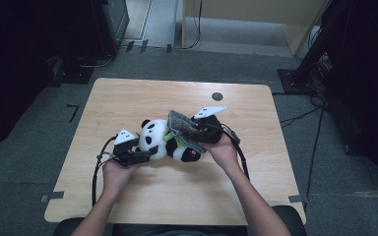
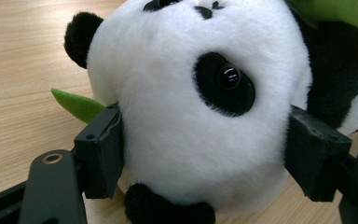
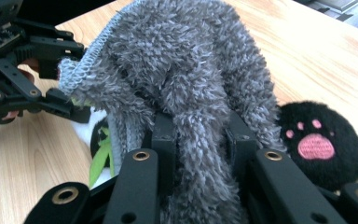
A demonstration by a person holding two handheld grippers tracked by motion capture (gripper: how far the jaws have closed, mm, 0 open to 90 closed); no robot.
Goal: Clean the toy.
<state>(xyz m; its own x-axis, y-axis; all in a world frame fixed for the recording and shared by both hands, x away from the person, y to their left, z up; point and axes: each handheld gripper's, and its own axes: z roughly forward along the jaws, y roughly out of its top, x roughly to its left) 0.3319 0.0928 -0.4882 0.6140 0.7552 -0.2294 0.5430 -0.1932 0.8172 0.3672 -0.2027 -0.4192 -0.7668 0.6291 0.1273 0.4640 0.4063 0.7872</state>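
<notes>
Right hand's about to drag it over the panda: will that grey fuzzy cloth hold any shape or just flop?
Probably flops: the grey cloth droops in folds over the right gripper, whose jaws pinch a bunched fold. It looks light and fluffy, so it likely clings to the plush panda rather than sliding. The left gripper squeezes the panda's head, which should steady it.

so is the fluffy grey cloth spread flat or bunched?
Bunched. The fluffy grey cloth is pinched between the right gripper jaws, draping in folds over the black-and-white plush panda.

Left claw clamping panda head, wooden table
</notes>
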